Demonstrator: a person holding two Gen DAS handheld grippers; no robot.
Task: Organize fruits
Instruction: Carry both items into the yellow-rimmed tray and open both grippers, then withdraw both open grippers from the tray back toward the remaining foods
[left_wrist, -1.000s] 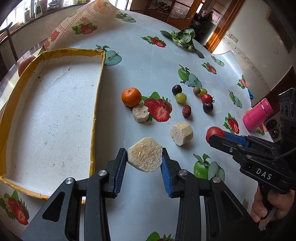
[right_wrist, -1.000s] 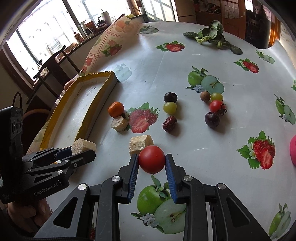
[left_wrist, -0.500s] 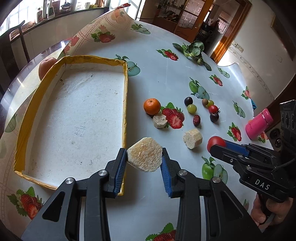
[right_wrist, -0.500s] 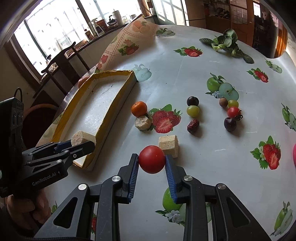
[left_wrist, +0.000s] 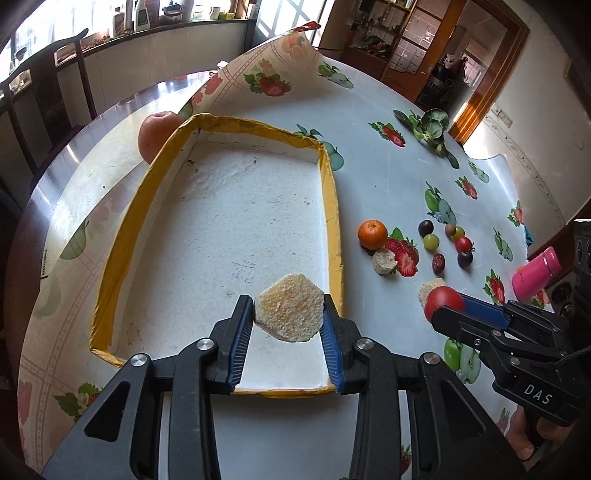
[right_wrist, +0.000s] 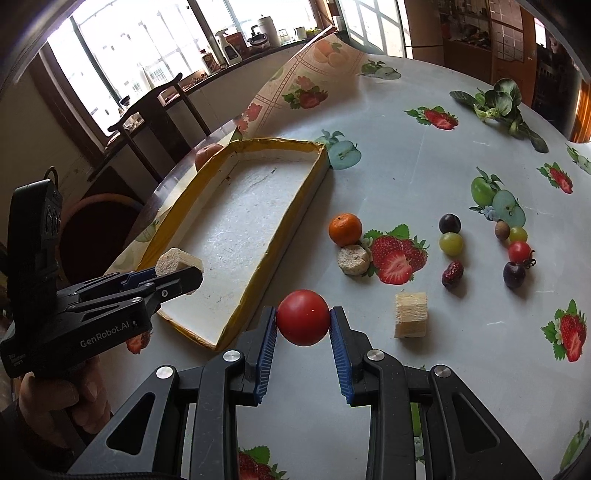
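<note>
My left gripper (left_wrist: 289, 314) is shut on a pale sugarcane chunk (left_wrist: 289, 311) and holds it above the near right corner of the yellow-rimmed white tray (left_wrist: 334, 206). My right gripper (right_wrist: 303, 323) is shut on a red tomato (right_wrist: 303, 322) and holds it above the table, just right of the tray's near corner (right_wrist: 236, 317). The tomato also shows in the left wrist view (left_wrist: 443, 302). On the cloth lie a mandarin (right_wrist: 345, 229), a round cane piece (right_wrist: 354, 259), a square cane piece (right_wrist: 410, 314), a red date (right_wrist: 452, 274) and several grapes and small fruits (right_wrist: 450, 242).
An apple (left_wrist: 157, 134) sits behind the tray's far left corner. A pink bottle (left_wrist: 535, 273) lies at the right. A leafy green (right_wrist: 498, 101) lies at the far side. The tablecloth's corner (right_wrist: 314, 66) curls up behind the tray. Chairs stand at the left.
Both grippers have moved left with their loads. The left one now hangs over the tray's near right corner; the right one has come close to the tray's edge.
</note>
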